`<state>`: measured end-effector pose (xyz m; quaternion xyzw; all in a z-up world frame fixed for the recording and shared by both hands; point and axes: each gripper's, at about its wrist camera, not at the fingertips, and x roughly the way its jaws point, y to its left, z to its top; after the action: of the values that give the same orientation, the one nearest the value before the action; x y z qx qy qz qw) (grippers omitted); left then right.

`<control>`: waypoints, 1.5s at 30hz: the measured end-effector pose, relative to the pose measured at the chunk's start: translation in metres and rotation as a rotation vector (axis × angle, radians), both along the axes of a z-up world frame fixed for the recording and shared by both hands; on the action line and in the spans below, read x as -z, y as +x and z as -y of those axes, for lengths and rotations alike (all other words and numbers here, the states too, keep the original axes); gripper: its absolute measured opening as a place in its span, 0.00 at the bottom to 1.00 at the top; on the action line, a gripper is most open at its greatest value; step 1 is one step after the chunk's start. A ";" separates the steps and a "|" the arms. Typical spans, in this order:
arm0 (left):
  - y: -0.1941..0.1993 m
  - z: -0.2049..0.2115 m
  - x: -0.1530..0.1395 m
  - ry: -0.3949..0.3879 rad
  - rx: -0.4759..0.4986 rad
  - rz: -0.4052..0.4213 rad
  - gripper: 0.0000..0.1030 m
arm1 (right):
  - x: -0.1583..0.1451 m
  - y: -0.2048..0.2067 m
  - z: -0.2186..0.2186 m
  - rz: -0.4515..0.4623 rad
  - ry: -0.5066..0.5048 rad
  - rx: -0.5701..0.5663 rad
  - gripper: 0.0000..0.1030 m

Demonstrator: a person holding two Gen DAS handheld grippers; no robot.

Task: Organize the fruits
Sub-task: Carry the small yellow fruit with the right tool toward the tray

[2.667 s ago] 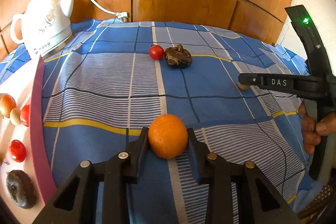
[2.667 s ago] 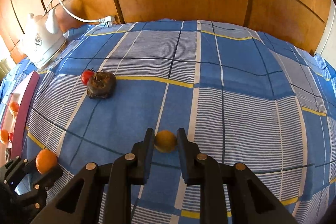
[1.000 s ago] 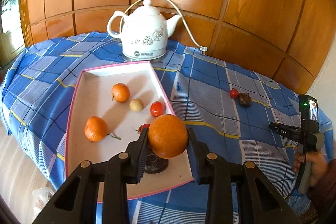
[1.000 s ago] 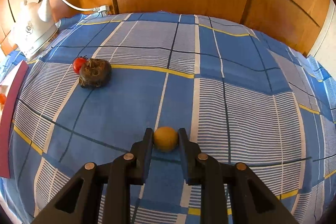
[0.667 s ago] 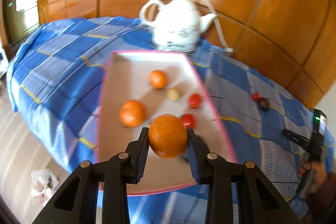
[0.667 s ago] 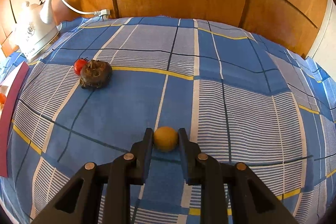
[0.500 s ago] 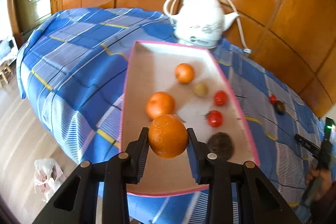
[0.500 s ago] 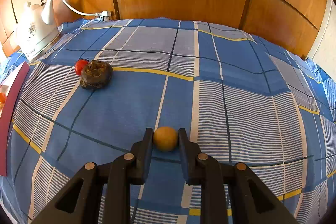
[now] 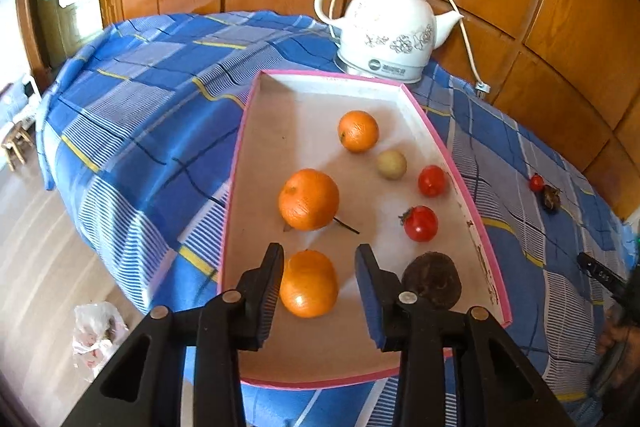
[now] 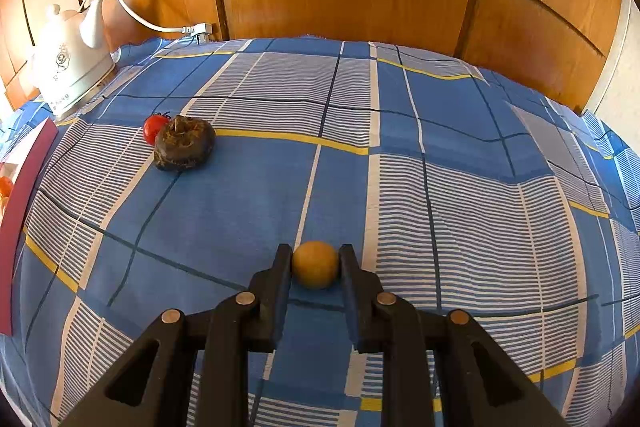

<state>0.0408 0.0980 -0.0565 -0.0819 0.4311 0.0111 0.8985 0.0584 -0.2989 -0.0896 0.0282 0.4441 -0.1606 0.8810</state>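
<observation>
In the left wrist view my left gripper [image 9: 318, 267] hangs over the near end of the pink-rimmed white tray [image 9: 304, 107]. Its jaws are opening, and an orange [image 9: 308, 283] sits between them on the tray floor, with a gap to the right pad. The tray also holds two more oranges [image 9: 309, 199], a pale small fruit [image 9: 392, 164], two red tomatoes [image 9: 420, 223] and a dark brown fruit [image 9: 432, 279]. My right gripper [image 10: 315, 263] is shut on a small yellow fruit [image 10: 315, 269] low over the blue checked cloth.
A red tomato [image 10: 154, 128] and a dark brown fruit [image 10: 184, 143] lie together on the cloth, left of my right gripper. A white kettle [image 9: 388, 35] with a cord stands behind the tray against the wood panelling. A plastic bag [image 9: 98, 331] lies on the floor.
My left gripper swung over the tray and sank toward its near end. Its jaws have parted and the orange now sits loose between them. The right gripper has kept still.
</observation>
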 end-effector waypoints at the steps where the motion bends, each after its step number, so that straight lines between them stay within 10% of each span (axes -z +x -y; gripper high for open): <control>1: -0.001 0.000 -0.003 0.006 -0.007 0.007 0.39 | 0.000 0.000 0.000 0.000 0.001 0.000 0.23; 26: -0.018 0.022 -0.034 0.022 0.064 0.093 0.41 | -0.011 -0.007 -0.008 0.004 -0.015 -0.015 0.23; 45: -0.018 0.010 -0.029 0.014 0.027 0.082 0.42 | -0.053 0.000 -0.104 0.050 0.053 -0.349 0.23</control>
<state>0.0224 0.0885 -0.0277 -0.0702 0.3947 -0.0014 0.9161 0.0583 -0.1946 -0.0364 -0.0223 0.4243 0.0074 0.9052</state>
